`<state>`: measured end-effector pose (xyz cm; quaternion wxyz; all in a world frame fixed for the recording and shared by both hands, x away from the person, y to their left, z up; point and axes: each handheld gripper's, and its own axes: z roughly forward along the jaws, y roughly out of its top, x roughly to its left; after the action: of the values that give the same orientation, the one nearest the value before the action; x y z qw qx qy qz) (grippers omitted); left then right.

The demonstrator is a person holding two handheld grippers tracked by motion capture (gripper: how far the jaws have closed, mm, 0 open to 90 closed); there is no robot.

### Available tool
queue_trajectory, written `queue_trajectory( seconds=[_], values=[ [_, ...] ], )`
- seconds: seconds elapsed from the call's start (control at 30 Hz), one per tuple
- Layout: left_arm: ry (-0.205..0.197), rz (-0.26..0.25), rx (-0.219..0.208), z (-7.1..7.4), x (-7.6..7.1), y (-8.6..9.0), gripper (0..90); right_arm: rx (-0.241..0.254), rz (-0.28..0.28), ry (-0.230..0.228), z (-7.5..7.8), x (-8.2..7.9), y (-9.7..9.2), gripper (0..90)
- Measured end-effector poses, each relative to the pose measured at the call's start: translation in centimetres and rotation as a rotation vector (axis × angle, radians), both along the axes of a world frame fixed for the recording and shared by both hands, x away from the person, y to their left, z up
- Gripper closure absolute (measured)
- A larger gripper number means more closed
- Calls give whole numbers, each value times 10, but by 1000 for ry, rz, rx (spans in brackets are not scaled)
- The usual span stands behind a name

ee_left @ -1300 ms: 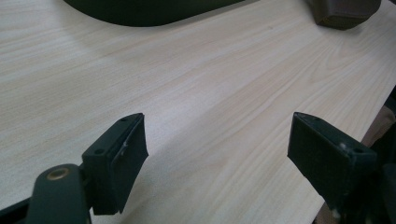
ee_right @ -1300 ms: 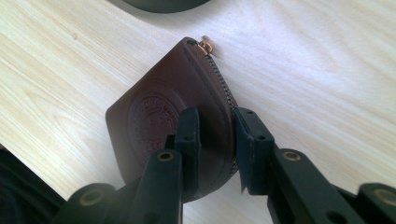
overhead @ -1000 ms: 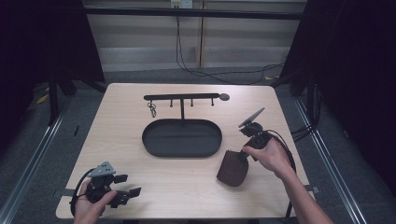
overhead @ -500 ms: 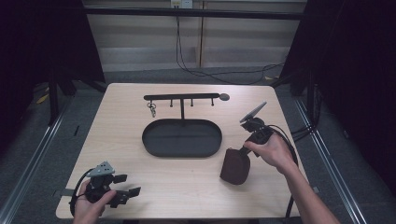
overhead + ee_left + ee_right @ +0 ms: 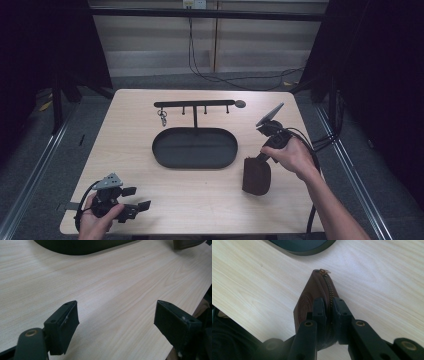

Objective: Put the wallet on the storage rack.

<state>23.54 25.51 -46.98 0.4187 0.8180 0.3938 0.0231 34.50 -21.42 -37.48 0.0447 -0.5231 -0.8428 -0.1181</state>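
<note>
Surface: light wood table (image 5: 200, 200), dark room around; oval tray (image 5: 194, 148) at centre, hook rack (image 5: 195, 105) behind it.
Pouch: brown zip pouch (image 5: 312, 302), near right edge, beside tray.
R gripper: right gripper (image 5: 328, 312) is clamped on pouch at zipper edge.
L gripper: left gripper (image 5: 116, 322) is spread wide, nothing held, near front-left corner.
Risk: pouch is pinched on thin edge only; prob. it can swing or slip out if tilted.

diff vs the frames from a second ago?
The right gripper has just been closing and is now clamped on the brown zip pouch, lifting it a little off the table so it hangs on edge, zip up. The left gripper stayed put, jaws open. The oval tray and hook rack with its keyring did not move.
</note>
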Motion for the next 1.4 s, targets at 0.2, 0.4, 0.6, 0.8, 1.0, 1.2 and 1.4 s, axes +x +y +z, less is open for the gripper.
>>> queue_trajectory(
  seconds=[0.2,0.4,0.6,0.8,1.0,1.2,1.4],
  values=[
    [1,-3,1,0,0,0,195,-24,7,5,4,4,3,816],
    [-1,-3,6,0,0,0,195,-36,-9,3,9,7,4,816],
    [-2,-2,8,0,-1,-1,195,-48,-20,-11,18,7,3,816],
    [1,2,8,0,0,-1,195,-64,-15,-9,27,10,4,817],
    [-3,-8,12,0,0,-1,195,-69,-20,-26,39,15,5,817],
    [-3,-8,11,0,-1,-1,195,-70,-36,-38,47,19,7,815],
    [1,-10,10,0,-1,-1,195,-68,-39,-55,52,26,12,816]
  ],
)
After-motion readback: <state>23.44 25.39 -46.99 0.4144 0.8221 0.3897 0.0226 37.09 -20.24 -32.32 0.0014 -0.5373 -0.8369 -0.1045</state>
